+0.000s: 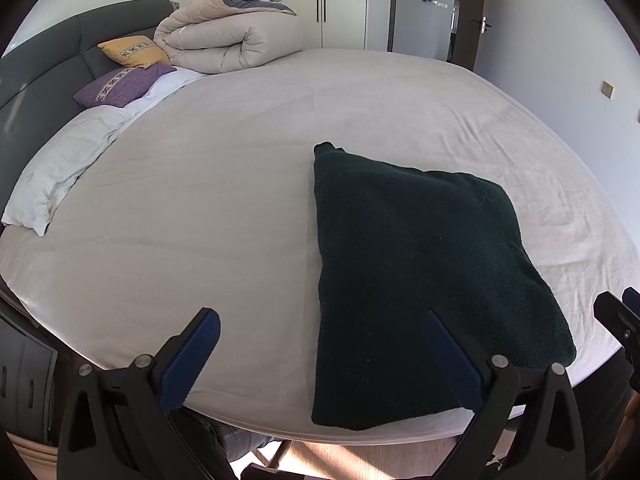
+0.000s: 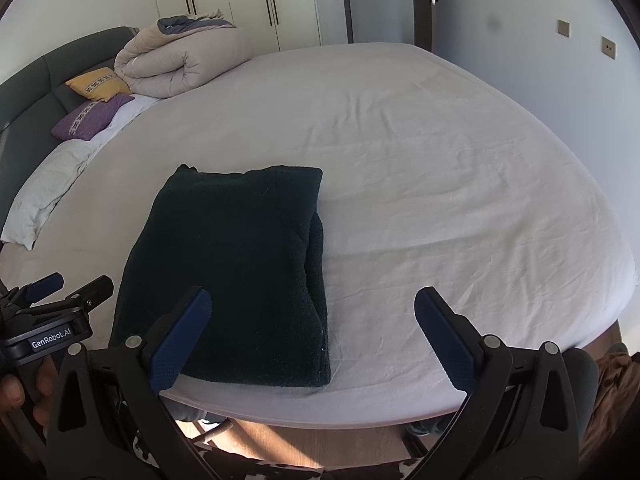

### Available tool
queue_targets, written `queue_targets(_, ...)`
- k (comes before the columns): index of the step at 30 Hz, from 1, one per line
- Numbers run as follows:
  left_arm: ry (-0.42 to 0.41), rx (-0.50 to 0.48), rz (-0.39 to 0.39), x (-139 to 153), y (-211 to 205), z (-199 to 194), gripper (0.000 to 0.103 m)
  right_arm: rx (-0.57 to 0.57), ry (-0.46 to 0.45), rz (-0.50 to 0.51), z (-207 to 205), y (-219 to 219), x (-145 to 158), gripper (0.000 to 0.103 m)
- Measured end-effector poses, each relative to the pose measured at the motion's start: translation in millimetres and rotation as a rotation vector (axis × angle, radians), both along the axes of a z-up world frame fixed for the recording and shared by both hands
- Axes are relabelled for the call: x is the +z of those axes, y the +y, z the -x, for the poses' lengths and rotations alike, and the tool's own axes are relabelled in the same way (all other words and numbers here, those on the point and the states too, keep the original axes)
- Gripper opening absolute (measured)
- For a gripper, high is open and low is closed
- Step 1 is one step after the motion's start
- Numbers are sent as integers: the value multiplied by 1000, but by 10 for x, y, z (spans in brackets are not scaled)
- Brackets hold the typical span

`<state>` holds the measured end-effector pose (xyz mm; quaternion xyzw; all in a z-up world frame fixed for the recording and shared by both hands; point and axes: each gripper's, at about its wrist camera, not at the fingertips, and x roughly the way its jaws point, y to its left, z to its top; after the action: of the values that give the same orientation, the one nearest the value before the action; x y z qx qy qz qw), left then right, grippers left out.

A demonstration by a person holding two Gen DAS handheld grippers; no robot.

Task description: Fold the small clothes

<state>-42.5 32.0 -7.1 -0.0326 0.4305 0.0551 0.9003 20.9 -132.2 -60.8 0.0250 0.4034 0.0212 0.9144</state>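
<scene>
Two blue fingers of the left tongs (image 1: pixel 320 344) stand wide apart and hold nothing. One folded dark green cloth (image 1: pixel 420 272) lies on the bed (image 1: pixel 200 200), under the right finger.

From the right view, the right tongs (image 2: pixel 312 324) gape empty too, the one cloth (image 2: pixel 240 268) under the left finger. Three pillows sit far back.

A wide bed (image 1: pixel 240 184) with a pale sheet is filling most of both views. At its head, a rolled beige duvet (image 1: pixel 230 38) is lying beside a yellow cushion (image 1: pixel 134 52) and a purple cushion (image 1: pixel 122 85), with a white pillow (image 1: pixel 60 172) resting nearer along the dark padded headboard (image 1: pixel 44 56). White wardrobe doors (image 2: pixel 232 0) are standing behind the bed.
</scene>
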Motion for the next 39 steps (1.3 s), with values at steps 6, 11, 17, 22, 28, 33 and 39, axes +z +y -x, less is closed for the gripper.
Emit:
queue_targets(6,-5,1,-1,8,4,8,103,8,5,2,5,39,-15,103)
queue_targets(11,-6,-1,-2,13,2,10,103,7,8,1,9,51,-18,103)
queue_targets(17,-5,-2,-5,3,1,5,103,7,11,1,5,53,-27,103)
queue_targets(22,-1,-4,-2,-8,-3,-8,103,7,19,2,-4,60,-51,103)
queue_targets(28,4,-4,1,-22,-2,-13,103,7,28,3,-25,69,-71,103)
queue_targets(33,6,-5,2,-33,2,-12,103,8,34,3,-41,75,-90,103)
queue_targets(39,8,-6,3,-46,11,-13,103,8,38,3,-59,73,-114,103)
